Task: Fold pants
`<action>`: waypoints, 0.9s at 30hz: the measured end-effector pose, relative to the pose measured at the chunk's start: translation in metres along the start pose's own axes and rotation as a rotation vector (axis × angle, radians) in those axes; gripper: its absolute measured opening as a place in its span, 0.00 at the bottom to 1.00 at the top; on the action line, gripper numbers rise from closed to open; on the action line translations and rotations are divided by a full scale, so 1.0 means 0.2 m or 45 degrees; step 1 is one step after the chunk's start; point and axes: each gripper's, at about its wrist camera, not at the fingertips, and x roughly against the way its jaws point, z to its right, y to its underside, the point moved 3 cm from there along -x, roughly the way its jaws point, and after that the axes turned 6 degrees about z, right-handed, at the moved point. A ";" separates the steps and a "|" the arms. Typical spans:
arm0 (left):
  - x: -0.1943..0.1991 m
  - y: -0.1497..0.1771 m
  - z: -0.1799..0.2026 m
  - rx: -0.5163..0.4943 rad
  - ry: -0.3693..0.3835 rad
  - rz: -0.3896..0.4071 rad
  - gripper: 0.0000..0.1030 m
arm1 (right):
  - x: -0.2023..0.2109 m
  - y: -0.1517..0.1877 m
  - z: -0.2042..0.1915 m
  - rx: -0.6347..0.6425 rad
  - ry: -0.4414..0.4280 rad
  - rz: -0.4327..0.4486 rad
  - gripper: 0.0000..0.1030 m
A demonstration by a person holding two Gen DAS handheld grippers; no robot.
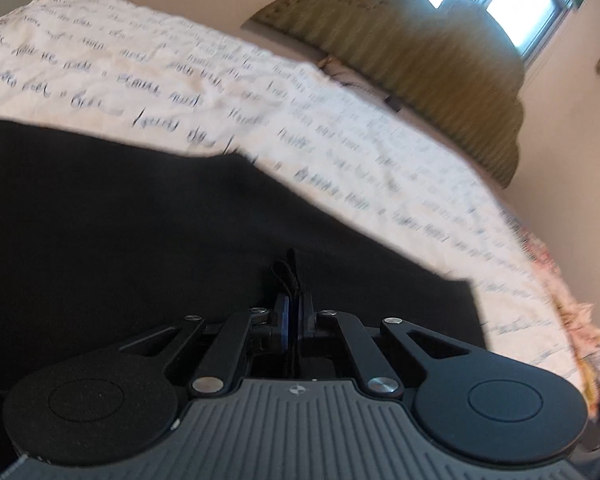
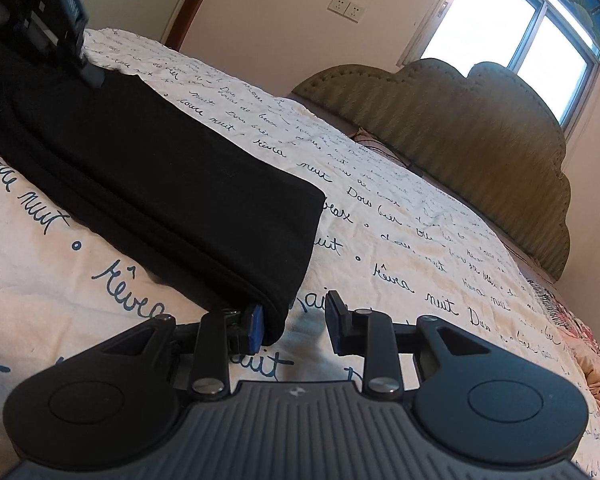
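Closest to the right wrist camera, the right tongs [image 2: 296, 322] stand parted just above the bedsheet [image 2: 400, 240], and the near corner of the black pants [image 2: 160, 184] lies between them, touching the inner face of the left blue pad [image 2: 255, 326] while the right pad stands apart from the cloth with pale sheet showing in the gap; nothing is pinched there. From that corner the pants run as a long folded band across the sheet toward the far left, layered edges visible along the near side; at the far end of the pants the left tongs [image 2: 90, 74] come down onto the cloth. Seen from the left wrist camera, the left tongs [image 1: 294, 320] are pressed together on a small upstanding fold of the pants [image 1: 120, 220], a dark tab of fabric poking up past the tips; this view is blurred; the dark cloth fills the lower left of it, with the script-printed bedsheet [image 1: 340, 120] beyond the pants' edge. Behind the pants, at the far end of the bed, rises an olive scalloped headboard [image 2: 480, 140], and a bright window [image 2: 512, 28] sits above it; a pair of wall sockets [image 2: 345, 7] shows to the left of the window.
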 end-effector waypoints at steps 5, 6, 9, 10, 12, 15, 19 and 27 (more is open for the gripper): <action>0.04 0.02 0.01 -0.072 -0.022 0.047 0.13 | 0.00 0.00 0.00 0.005 0.003 0.002 0.29; 0.05 0.01 0.00 -0.063 -0.032 0.045 0.22 | 0.00 0.00 0.00 0.006 0.003 0.002 0.29; 0.17 -0.04 -0.01 -0.016 -0.057 0.092 0.23 | 0.00 0.00 0.00 0.009 0.005 0.003 0.29; 0.22 -0.05 -0.01 0.001 -0.039 0.104 0.24 | 0.00 0.00 0.00 0.009 0.005 0.003 0.29; 0.30 -0.02 0.00 0.050 0.024 0.070 0.33 | 0.00 0.00 0.00 0.011 0.006 0.003 0.29; 0.31 0.06 0.02 0.073 0.042 0.000 0.46 | 0.00 0.00 0.00 0.017 0.009 0.004 0.29; 0.30 0.18 0.01 0.019 -0.032 0.034 0.45 | 0.01 0.00 0.01 0.007 0.005 0.011 0.29; 0.31 0.25 0.08 -0.138 -0.104 0.086 0.41 | 0.13 -0.24 0.26 -0.344 -0.172 0.188 0.83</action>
